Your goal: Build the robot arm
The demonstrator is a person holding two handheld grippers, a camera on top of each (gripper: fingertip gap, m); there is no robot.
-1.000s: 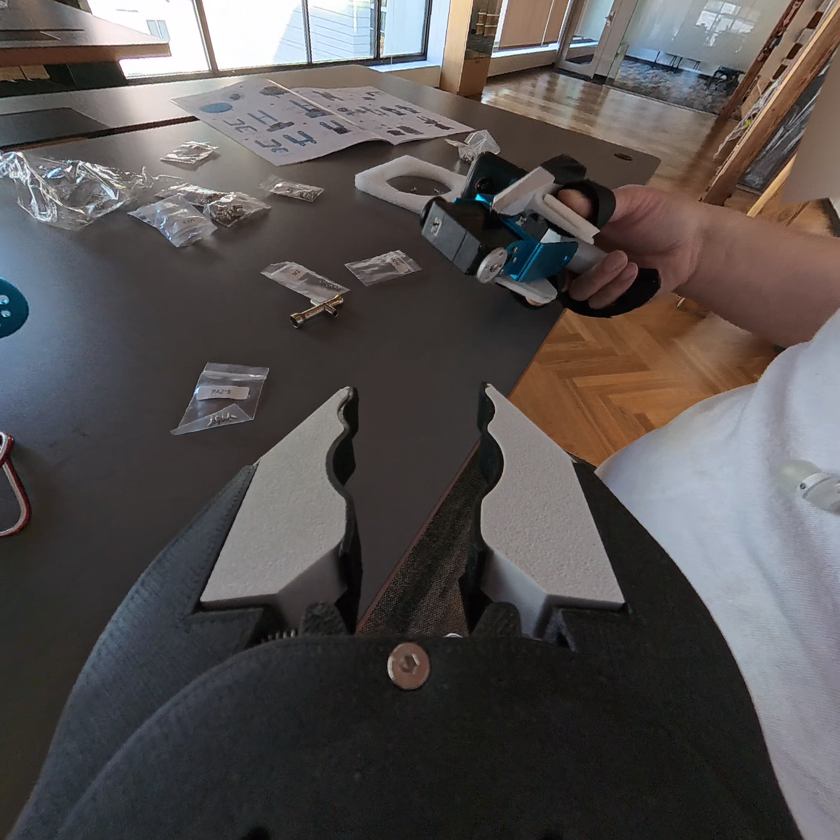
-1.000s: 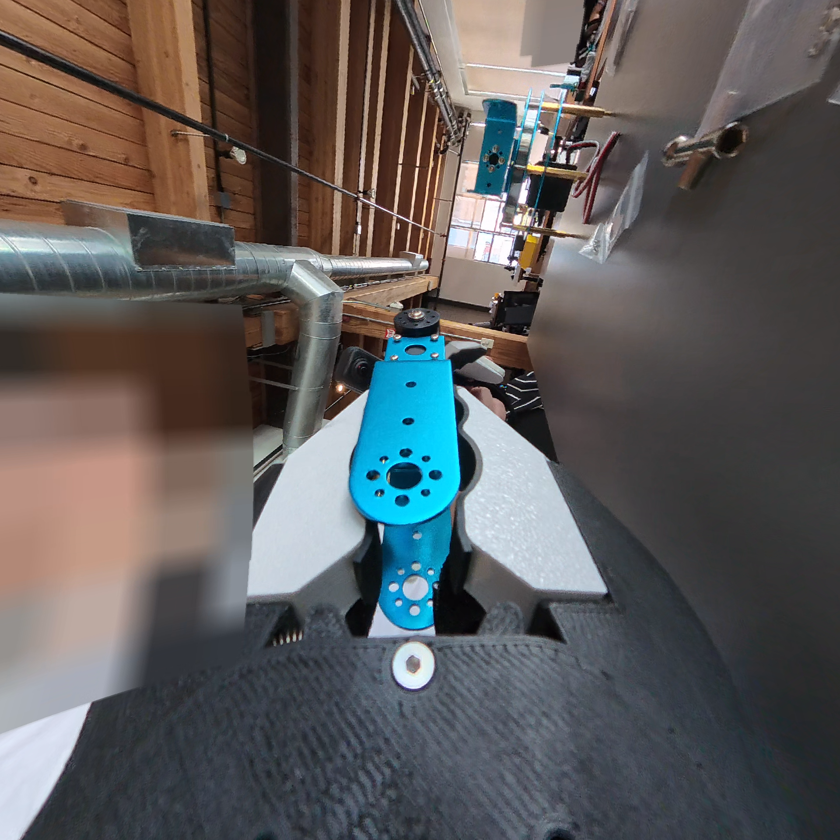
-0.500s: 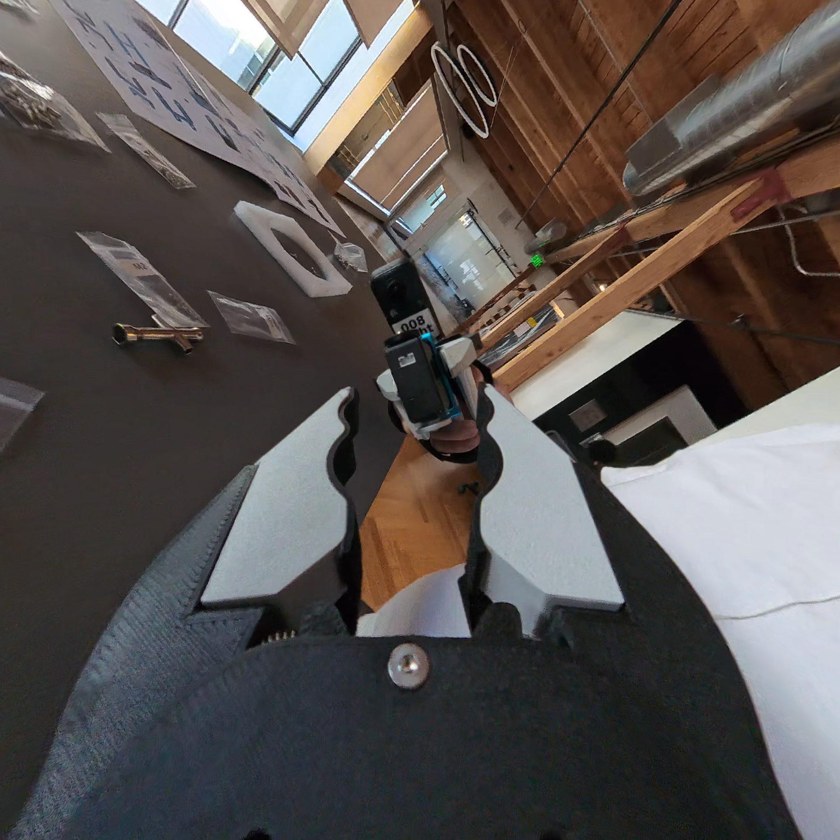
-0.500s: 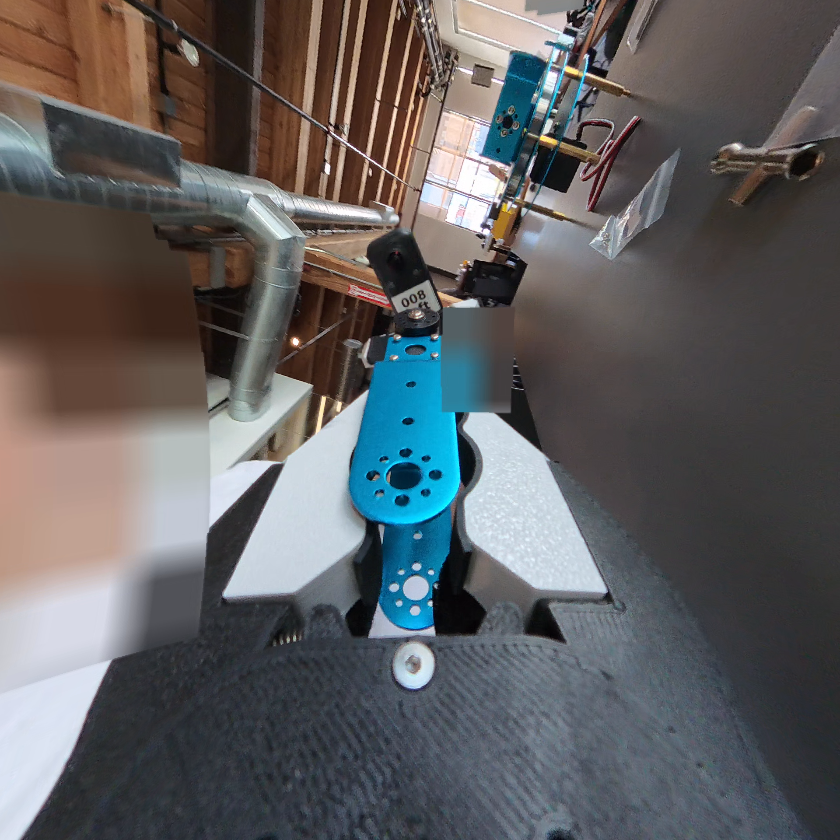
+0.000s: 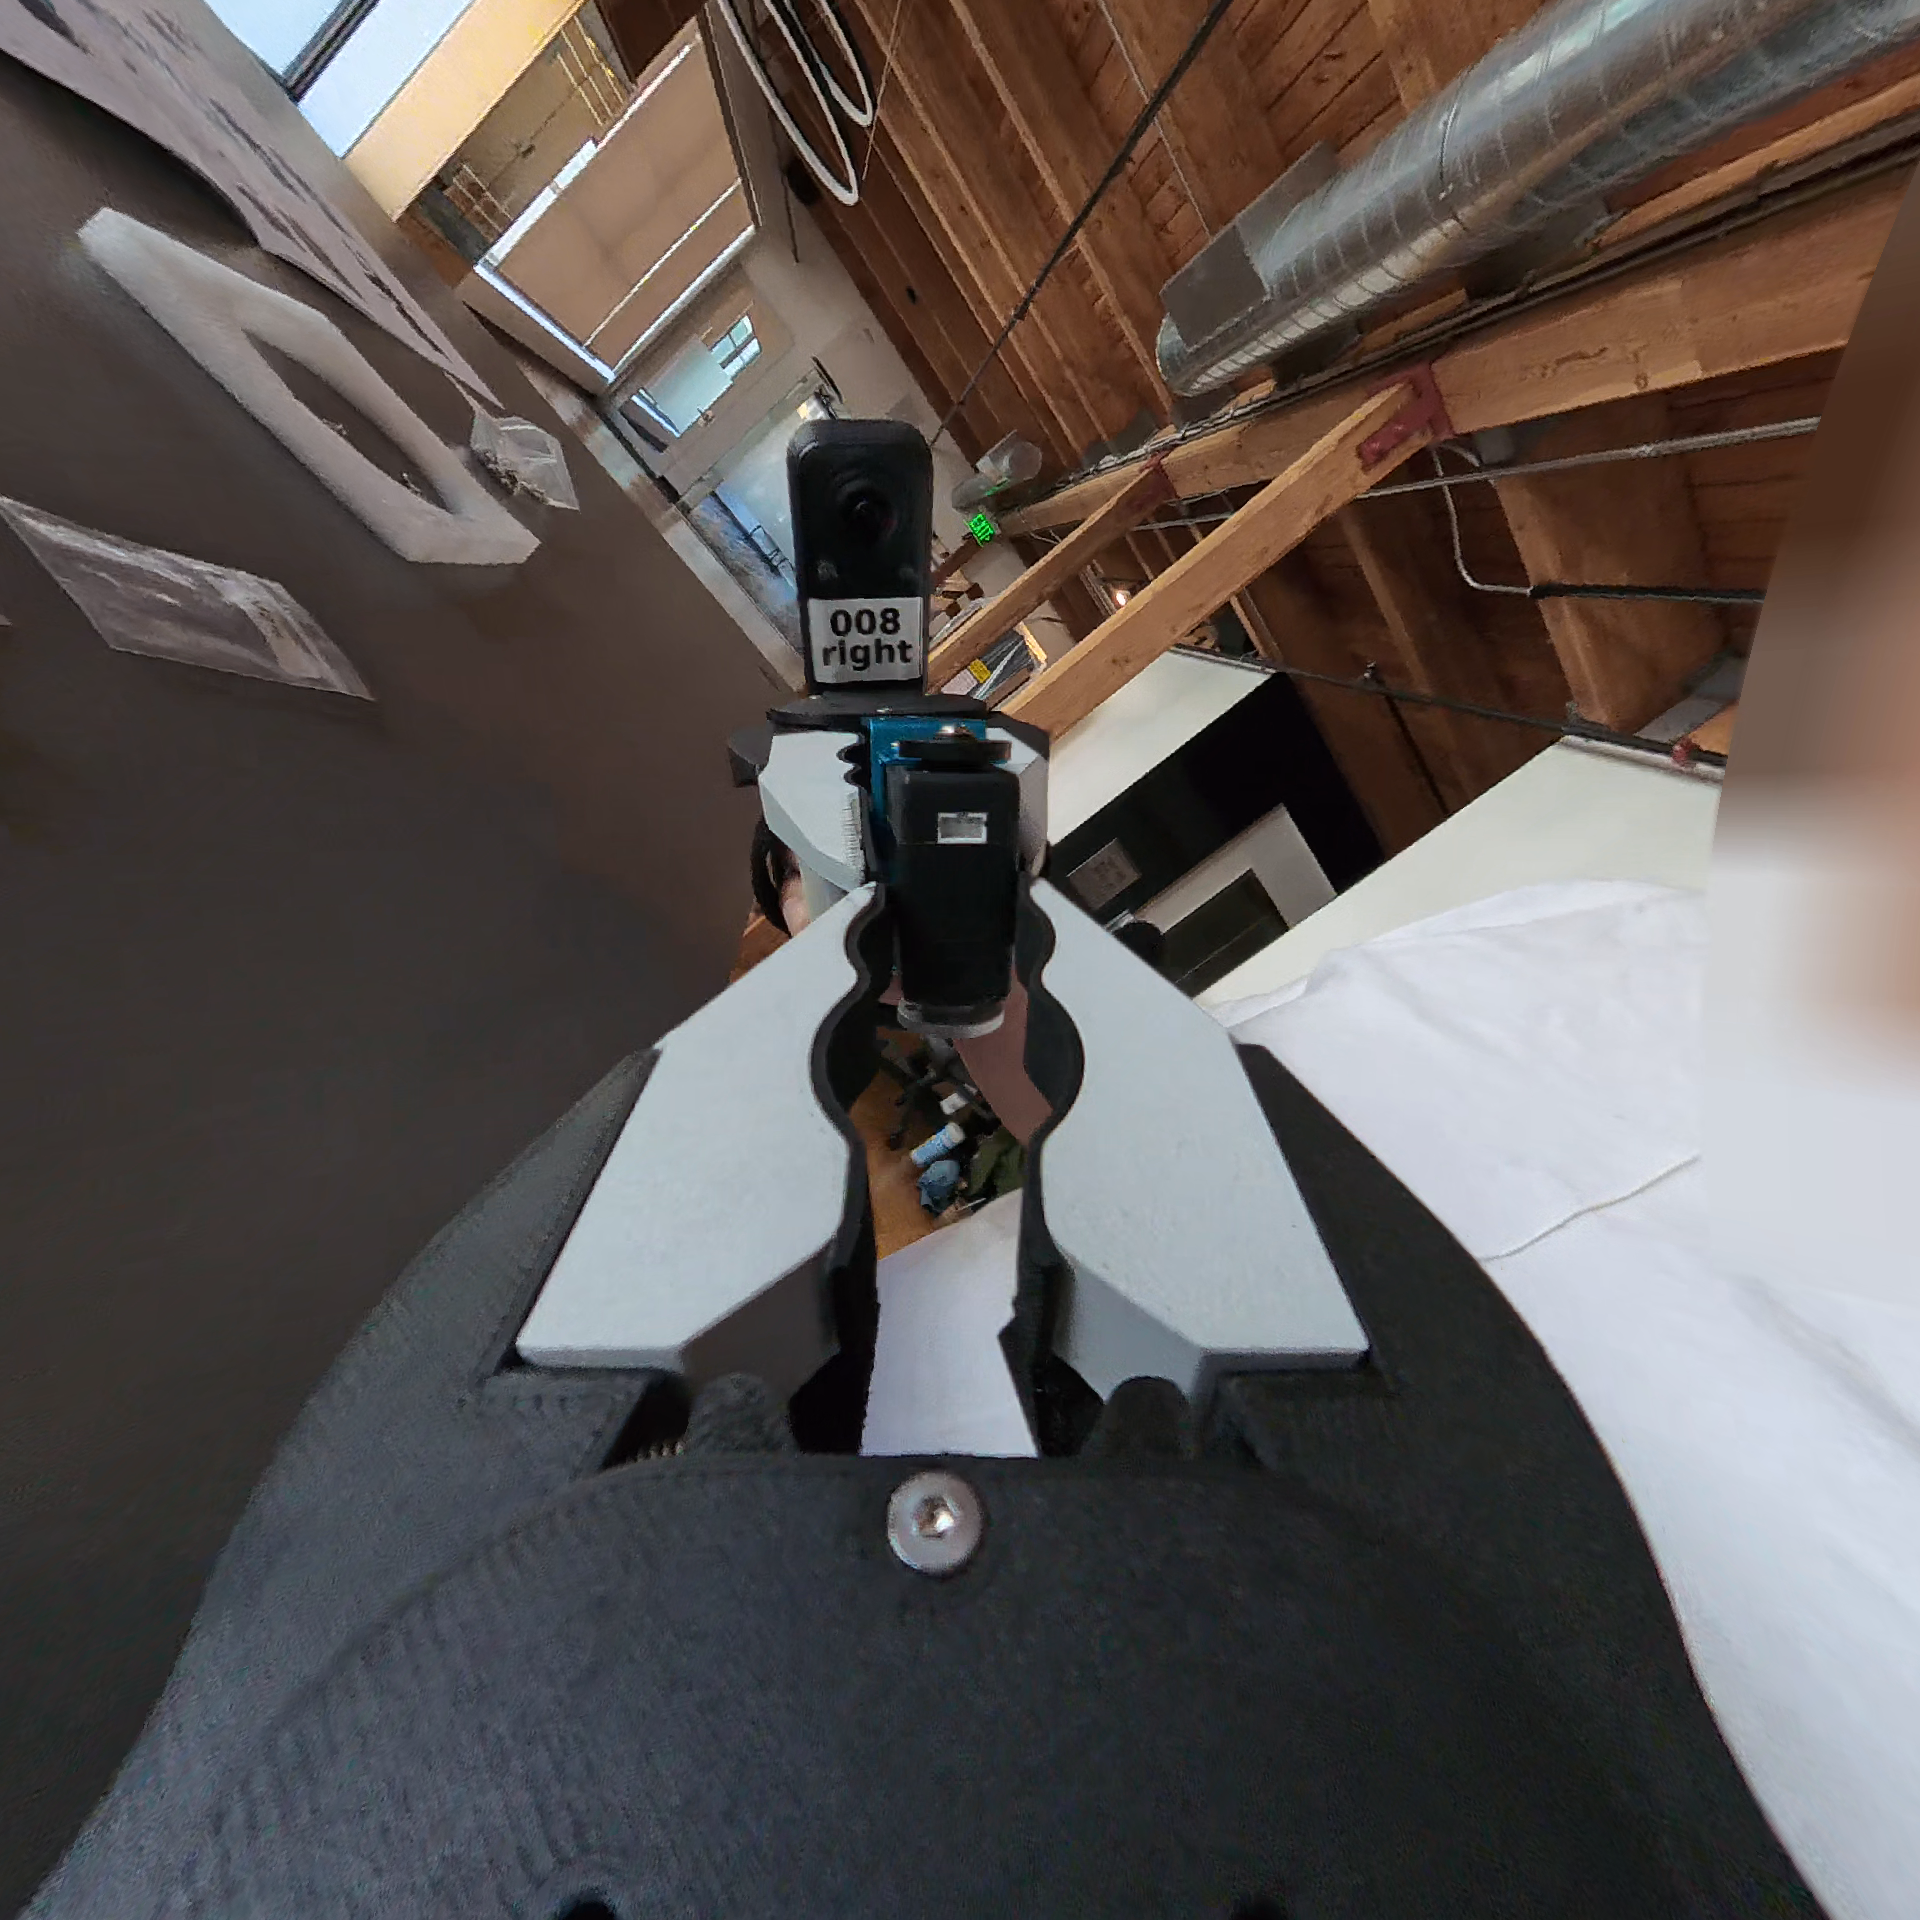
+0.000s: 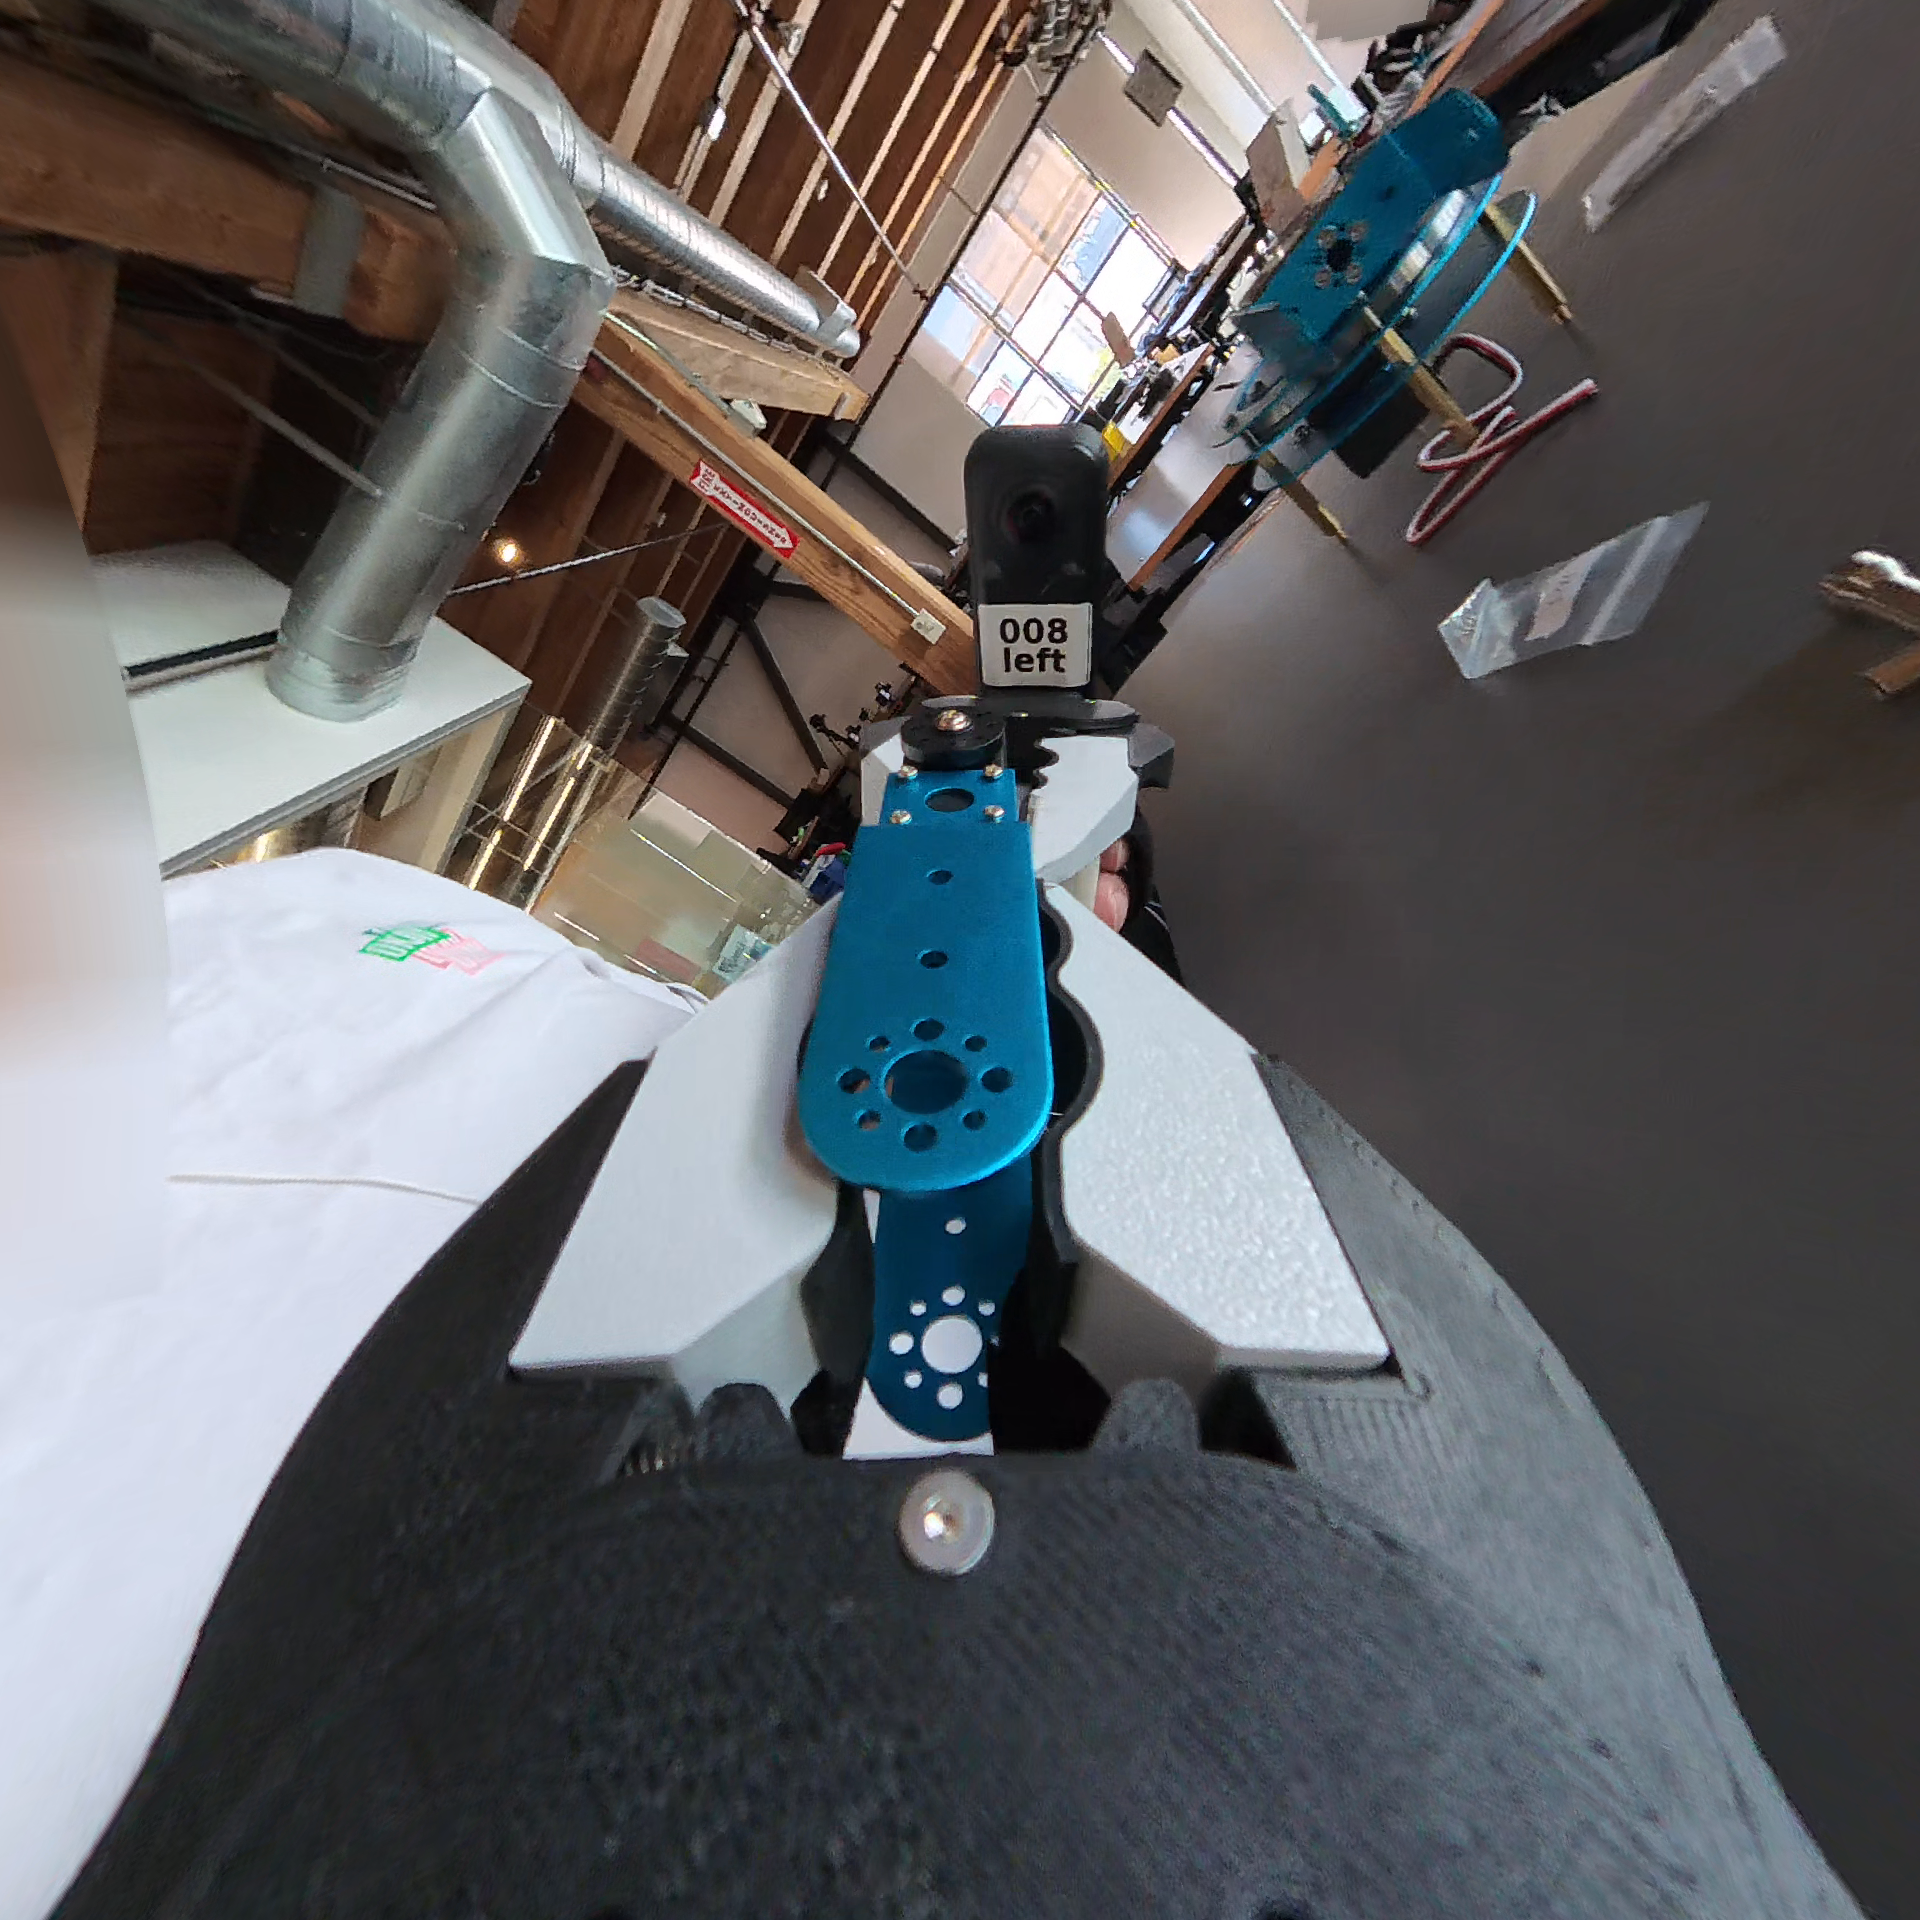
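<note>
two handheld grippers meet nose to nose beside a dark matte table (image 5: 312,935). the right gripper (image 6: 940,997), grey-fingered with a black textured body, is clamped on a blue anodised metal bracket (image 6: 930,1029), a flat perforated arm with a rounded end and a ring of small holes. a black boxy servo motor (image 5: 951,894) is fixed to the bracket's far end, and it sits between the tips of the left gripper (image 5: 951,935), whose scalloped grey fingers (image 5: 748,1122) flank it closely; whether they press on it cannot be told. on the table lie clear plastic zip bags (image 6: 1569,603) holding small hardware too blurred to identify, a white foam frame with a square cut-out (image 5: 301,384), and a round blue-and-clear acrylic assembly on brass standoffs (image 6: 1371,249) with red-and-white cable (image 6: 1486,436) beside it. a white shirt (image 5: 1558,1195) fills the near side.
</note>
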